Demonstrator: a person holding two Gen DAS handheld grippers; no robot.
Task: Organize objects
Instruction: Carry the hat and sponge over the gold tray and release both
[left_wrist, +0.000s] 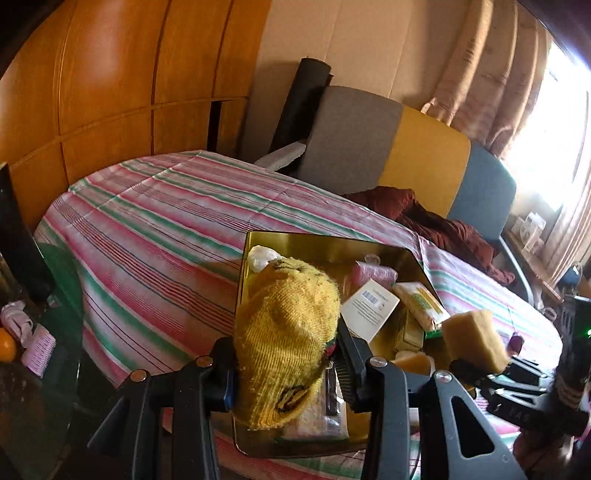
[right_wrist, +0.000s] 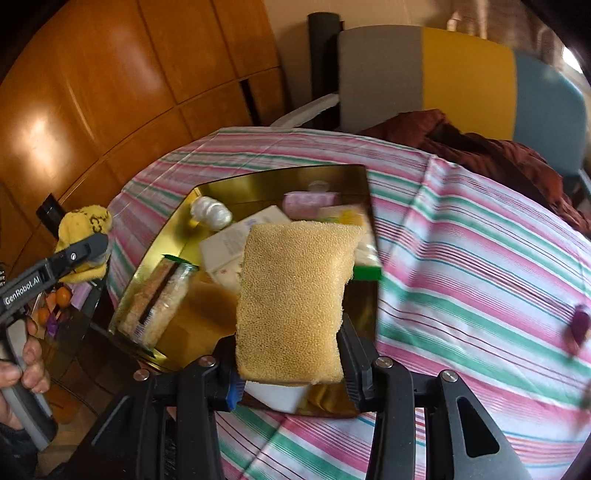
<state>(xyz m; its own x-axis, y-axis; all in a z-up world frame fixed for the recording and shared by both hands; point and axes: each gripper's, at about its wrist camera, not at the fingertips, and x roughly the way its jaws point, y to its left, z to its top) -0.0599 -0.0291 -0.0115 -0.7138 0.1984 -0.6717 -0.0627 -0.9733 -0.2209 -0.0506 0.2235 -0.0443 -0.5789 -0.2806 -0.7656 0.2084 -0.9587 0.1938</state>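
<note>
My left gripper (left_wrist: 286, 363) is shut on a yellow knitted cloth (left_wrist: 288, 332) and holds it above the near left part of a gold metal tray (left_wrist: 332, 247). My right gripper (right_wrist: 290, 363) is shut on a yellow sponge (right_wrist: 295, 299) and holds it above the same tray (right_wrist: 280, 175). The sponge in the right gripper also shows in the left wrist view (left_wrist: 474, 339). The cloth in the left gripper shows at the left of the right wrist view (right_wrist: 85, 236). The tray holds a white card (left_wrist: 369, 308), a pink roll (left_wrist: 373, 275), packets and a white bundle (right_wrist: 212, 214).
The tray sits on a table with a pink, green and white striped cloth (left_wrist: 155, 229). A chair with grey, yellow and blue panels (left_wrist: 421, 158) and a dark red cloth (left_wrist: 436, 221) stand behind it. A glass side table (left_wrist: 44, 332) with small items is at the left.
</note>
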